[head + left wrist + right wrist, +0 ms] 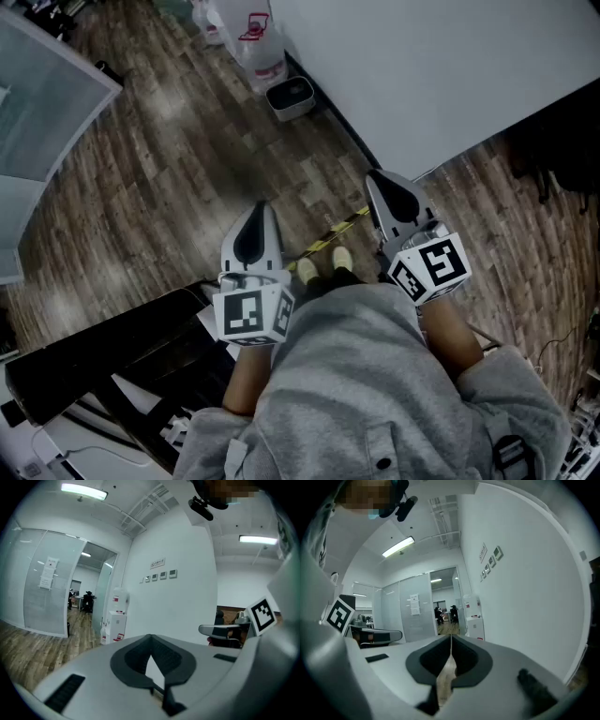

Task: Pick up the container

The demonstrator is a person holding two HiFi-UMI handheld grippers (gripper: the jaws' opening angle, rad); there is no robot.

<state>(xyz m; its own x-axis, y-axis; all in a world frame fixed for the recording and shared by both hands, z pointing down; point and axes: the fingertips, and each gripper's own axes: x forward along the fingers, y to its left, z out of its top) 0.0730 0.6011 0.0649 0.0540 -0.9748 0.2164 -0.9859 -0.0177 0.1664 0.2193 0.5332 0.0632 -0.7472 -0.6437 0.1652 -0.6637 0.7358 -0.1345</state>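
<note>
Left hand-held gripper (257, 223) and right hand-held gripper (388, 195) both have their jaws together and empty, above the wooden floor (169, 169). I cannot tell which thing is the container. The clear jug (262, 42) well ahead by the wall (422, 75) seems likeliest. It is probably stiff and slippery, so best taken at the neck.

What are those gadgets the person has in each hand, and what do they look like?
They are two matching hand-held tools, the left gripper and the right gripper. Each has a pale grey, wedge-shaped shell that narrows to dark fingers. At the back of each sits a white marker cube printed with black square patterns. No cables show. The person wears a grey sweatshirt.
</note>
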